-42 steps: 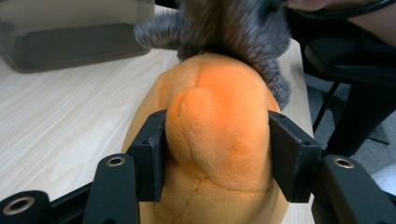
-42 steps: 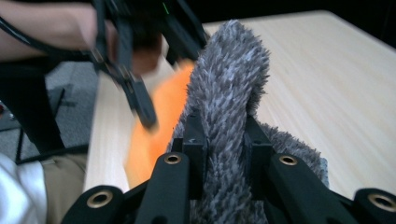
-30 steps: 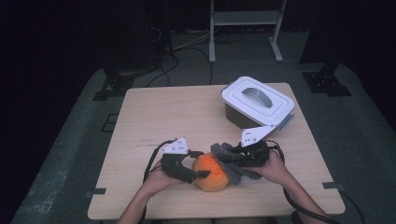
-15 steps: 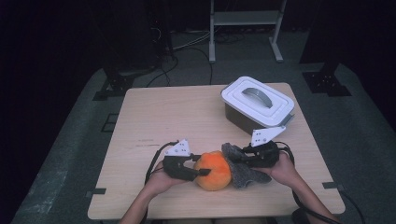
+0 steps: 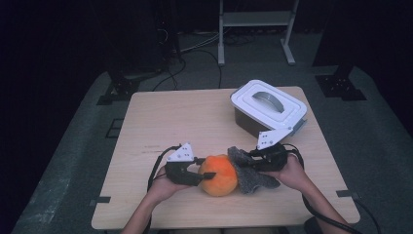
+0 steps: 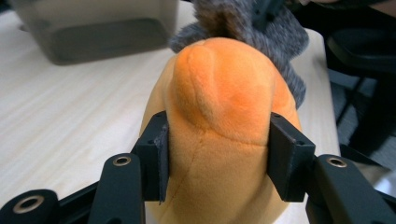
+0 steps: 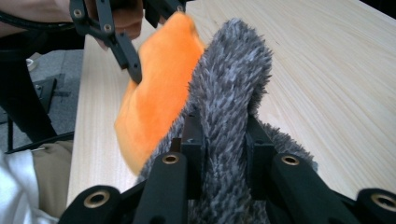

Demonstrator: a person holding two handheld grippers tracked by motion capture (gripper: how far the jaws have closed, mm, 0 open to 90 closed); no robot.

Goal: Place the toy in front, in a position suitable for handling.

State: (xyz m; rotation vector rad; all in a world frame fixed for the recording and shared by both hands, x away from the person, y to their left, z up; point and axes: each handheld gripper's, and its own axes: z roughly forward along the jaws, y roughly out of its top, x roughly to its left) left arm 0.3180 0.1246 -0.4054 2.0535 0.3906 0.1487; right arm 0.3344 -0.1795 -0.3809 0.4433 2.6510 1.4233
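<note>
A: Low centre of the high view, the orange plush ball (image 5: pixel 220 174) sits on the desk (image 5: pixel 195 122). The left gripper (image 5: pixel 200 174) has just been closing its jaws, and they now squeeze the ball's sides.

B: And the right gripper (image 5: pixel 246 163)?

A: Its jaws pinch the grey furry cloth (image 5: pixel 251 176), which touches the ball. The lidded box (image 5: pixel 268 105) stands at upper right.

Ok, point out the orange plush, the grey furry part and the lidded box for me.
orange plush (image 5: pixel 220 174), high view, middle of its round body.
grey furry part (image 7: pixel 231 74), right gripper view, its upright fuzzy fold.
lidded box (image 5: pixel 269 103), high view, white lid near the handle.
</note>
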